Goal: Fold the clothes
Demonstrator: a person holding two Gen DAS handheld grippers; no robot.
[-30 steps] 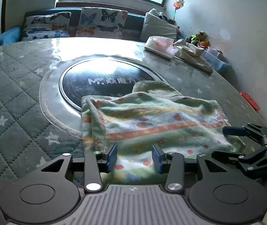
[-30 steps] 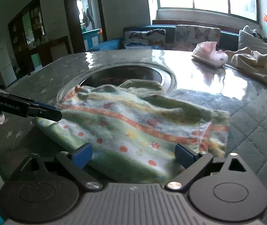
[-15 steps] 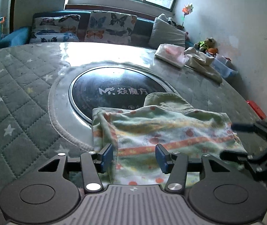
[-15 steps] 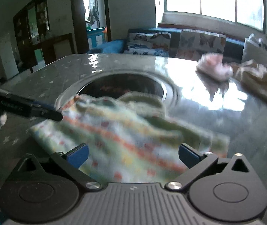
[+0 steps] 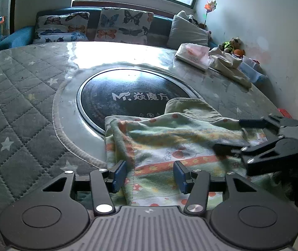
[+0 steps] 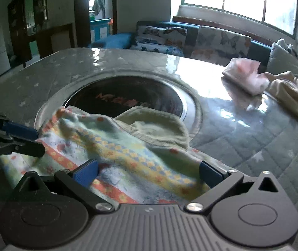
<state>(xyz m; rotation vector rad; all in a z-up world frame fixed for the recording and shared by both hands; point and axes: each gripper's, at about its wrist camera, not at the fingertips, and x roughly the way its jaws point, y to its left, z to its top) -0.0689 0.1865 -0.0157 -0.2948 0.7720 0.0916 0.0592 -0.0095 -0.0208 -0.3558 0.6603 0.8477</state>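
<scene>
Left wrist: left gripper (image 5: 150,173) half-open, empty, over patterned cloth (image 5: 170,142) on table (image 5: 23,108), long axis across; right wrist: right gripper (image 6: 148,172) wide apart, empty, cloth (image 6: 128,159) under both, equally near.

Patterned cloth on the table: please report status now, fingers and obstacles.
Left gripper open, nothing gripped. Right gripper open wide. Patterned cloth lies rumpled, part over the dark round inset. Pink bundle and beige garment far off, not in the way.
</scene>
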